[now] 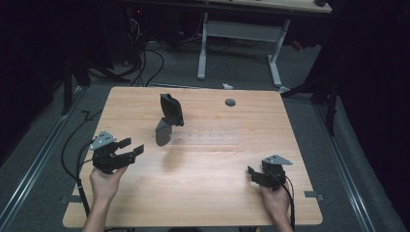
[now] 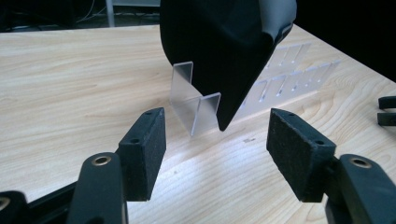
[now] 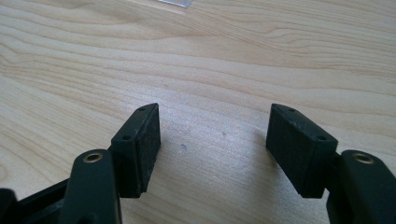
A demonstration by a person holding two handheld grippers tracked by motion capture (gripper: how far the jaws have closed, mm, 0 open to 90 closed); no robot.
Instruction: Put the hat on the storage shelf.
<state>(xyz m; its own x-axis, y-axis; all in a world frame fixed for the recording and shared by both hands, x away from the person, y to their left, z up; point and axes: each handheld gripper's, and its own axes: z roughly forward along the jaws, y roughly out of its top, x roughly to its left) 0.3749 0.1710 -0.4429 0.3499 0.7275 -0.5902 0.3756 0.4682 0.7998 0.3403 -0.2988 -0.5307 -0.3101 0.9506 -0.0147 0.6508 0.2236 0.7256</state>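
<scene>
A light wooden table is seen from the high view, standing on grey carpet. Near its middle, toward the left, a black shell-shaped object is propped upright at a tilt on a clear acrylic stand. What the black object is cannot be told with certainty; it is smooth, dark and tapers to a point at its lower edge. Beside the stand, to its right in the high view, a flat clear slotted rack is laid on the tabletop. A round grey grommet is set into the table toward the far edge.

The left gripper is held above the table's left part, pointed toward the black object and near it but apart from it. In the left gripper view its jaws are spread wide with nothing between them; the pads are clear of the stand, and the pointed lower end of the black object is seen just beyond them, resting in the stand's fold. The slotted rack is seen behind it.

The right gripper is held low over the table's right part, well apart from the black object. In the right gripper view its jaws are likewise spread, with only bare wood between the pads.
</scene>
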